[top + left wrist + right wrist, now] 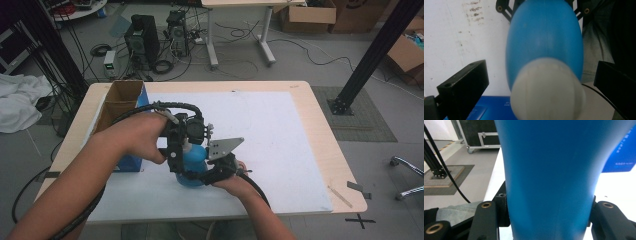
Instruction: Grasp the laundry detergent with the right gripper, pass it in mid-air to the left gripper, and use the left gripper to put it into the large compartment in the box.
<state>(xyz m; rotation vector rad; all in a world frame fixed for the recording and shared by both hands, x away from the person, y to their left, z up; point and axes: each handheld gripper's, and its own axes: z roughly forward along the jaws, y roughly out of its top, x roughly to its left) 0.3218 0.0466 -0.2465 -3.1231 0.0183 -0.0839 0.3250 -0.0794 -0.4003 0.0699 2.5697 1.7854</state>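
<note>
Gripping a blue bottle (194,162) near the table's (310,130) front edge, the right gripper (216,172) clamps its body; the left gripper (182,145) hovers spread around its white cap (547,92), beside a cardboard box (120,100).

High view looks forward and down over the desk (300,125). Both gripper views sit tight behind their tongs, sharing the blue bottle (544,42) pressed right up against each lens.

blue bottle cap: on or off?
On. The white cap sits on the blue bottle, between the left gripper's open jaws.
</note>
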